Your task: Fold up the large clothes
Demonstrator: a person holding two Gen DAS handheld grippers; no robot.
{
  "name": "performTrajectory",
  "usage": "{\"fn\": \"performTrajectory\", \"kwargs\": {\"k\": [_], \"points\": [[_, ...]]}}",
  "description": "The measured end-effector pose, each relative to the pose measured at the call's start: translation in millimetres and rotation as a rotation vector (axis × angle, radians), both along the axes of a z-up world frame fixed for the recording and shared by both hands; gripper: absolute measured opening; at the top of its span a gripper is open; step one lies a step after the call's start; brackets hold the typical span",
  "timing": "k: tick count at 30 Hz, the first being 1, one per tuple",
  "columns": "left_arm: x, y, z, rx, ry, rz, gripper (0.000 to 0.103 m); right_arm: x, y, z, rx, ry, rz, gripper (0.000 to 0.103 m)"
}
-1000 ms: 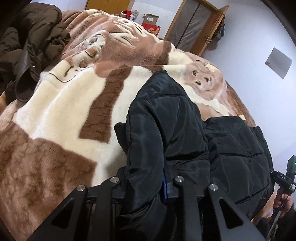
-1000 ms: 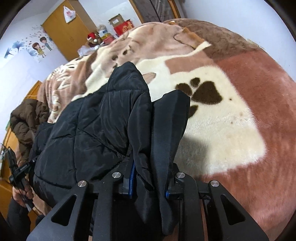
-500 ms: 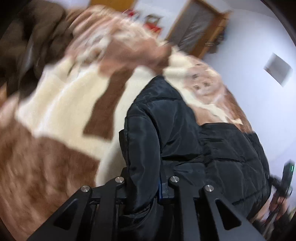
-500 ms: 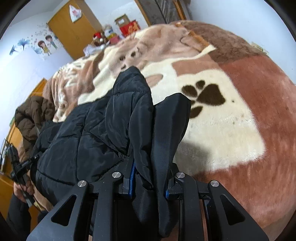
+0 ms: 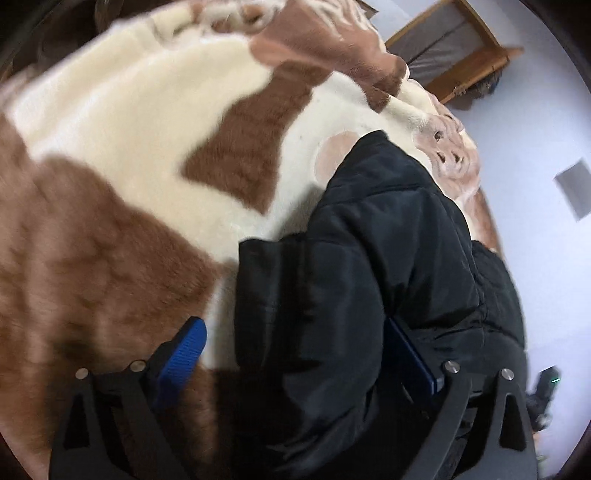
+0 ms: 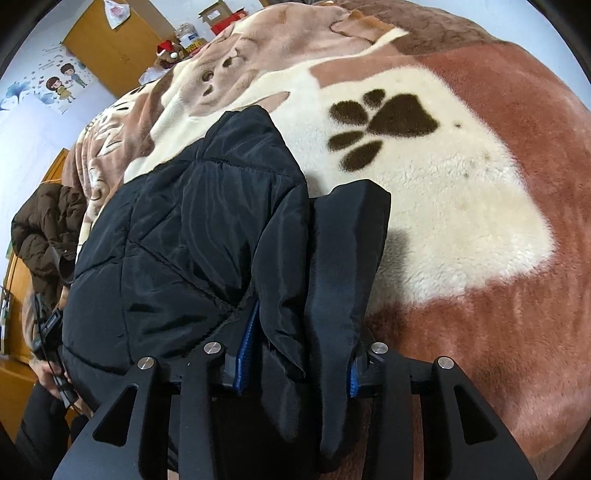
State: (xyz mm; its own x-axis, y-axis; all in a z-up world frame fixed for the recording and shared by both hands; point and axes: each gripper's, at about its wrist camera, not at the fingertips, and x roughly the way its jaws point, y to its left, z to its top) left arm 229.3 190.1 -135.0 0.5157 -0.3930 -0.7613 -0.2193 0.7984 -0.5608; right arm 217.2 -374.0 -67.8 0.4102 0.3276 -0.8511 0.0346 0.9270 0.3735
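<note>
A black puffy jacket (image 5: 388, 258) lies folded on the brown-and-cream plush blanket (image 5: 129, 147) of a bed. My left gripper (image 5: 295, 332) hangs just above the blanket, jaws opening wide. The jacket's edge lies between the blue pads (image 5: 183, 354), and the left pad is clear of the cloth. In the right wrist view the same jacket (image 6: 184, 229) and a dark sleeve or strap end (image 6: 343, 258) hang between the fingers of my right gripper (image 6: 299, 343). Its jaws are opening too, and the left blue pad (image 6: 246, 350) shows bare beside the loose fabric.
A brown coat (image 6: 44, 229) is heaped at the bed's far left. A person's hand (image 6: 51, 369) holds the other gripper's handle at the bed edge. An orange wardrobe (image 6: 110, 40) and boxes (image 6: 221, 11) stand behind the bed, and a wooden door (image 5: 454, 48) is beyond it.
Both grippers sank toward the blanket with the jacket. The left jaws sprang wide and let go of the cloth. The right jaws spread apart, loosening their hold.
</note>
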Motion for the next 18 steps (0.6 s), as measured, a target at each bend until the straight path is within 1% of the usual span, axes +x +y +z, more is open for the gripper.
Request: {"fn": "performTrajectory", "kwargs": {"k": [1, 2, 3, 4, 5, 6, 7, 8, 9, 11, 15, 18], "points": [[-0.8, 0.2, -2.6, -0.018, -0.003, -0.003, 0.098, 0.0, -0.1, -1.2, 0.002, 0.001, -0.001, 0.04], [-2.3, -1.2, -3.3, -0.026, -0.01, -0.012, 0.093, -0.1, 0.1, -2.2, 0.0, 0.002, -0.002, 0.04], [-3.1, -3.6, -1.4, -0.032, -0.024, -0.028, 0.085, -0.4, 0.8, -2.5, -0.006, 0.0, -0.001, 0.04], [-4.2, -7.8, 1.0, -0.049, -0.043, -0.055, 0.067, -0.9, 1.7, -2.0, -0.008, -0.003, -0.004, 0.039], [-5.0, -12.5, 4.9, -0.026, -0.048, -0.064, 0.059, -1.2, 2.4, -1.3, -0.007, -0.004, -0.007, 0.038], [-4.7, -15.9, 8.3, -0.009, -0.052, -0.078, 0.053, -1.4, 2.6, -0.6, -0.005, -0.005, -0.01, 0.036], [-4.9, -18.9, 12.4, 0.0, -0.058, -0.09, 0.045, -2.2, 3.1, 0.7, -0.004, -0.008, -0.012, 0.035], [-5.8, -19.4, 16.2, 0.007, -0.059, -0.087, 0.039, -3.2, 3.6, 3.1, -0.003, -0.013, -0.014, 0.032], [-6.1, -18.8, 21.0, 0.016, -0.062, -0.084, 0.036, -5.3, 3.3, 7.9, 0.001, -0.024, -0.02, 0.029], [-11.1, -21.6, 37.3, 0.05, -0.094, -0.078, 0.029, -8.9, 3.3, 19.4, 0.006, -0.049, -0.025, 0.026], [-16.7, -22.0, 71.8, 0.071, -0.164, -0.074, 0.026, -10.5, 1.8, 46.3, 0.026, -0.105, -0.022, 0.024], [-12.8, -22.9, 97.8, 0.083, -0.212, -0.079, 0.026, -6.9, 2.9, 66.0, 0.038, -0.151, -0.021, 0.023]]}}
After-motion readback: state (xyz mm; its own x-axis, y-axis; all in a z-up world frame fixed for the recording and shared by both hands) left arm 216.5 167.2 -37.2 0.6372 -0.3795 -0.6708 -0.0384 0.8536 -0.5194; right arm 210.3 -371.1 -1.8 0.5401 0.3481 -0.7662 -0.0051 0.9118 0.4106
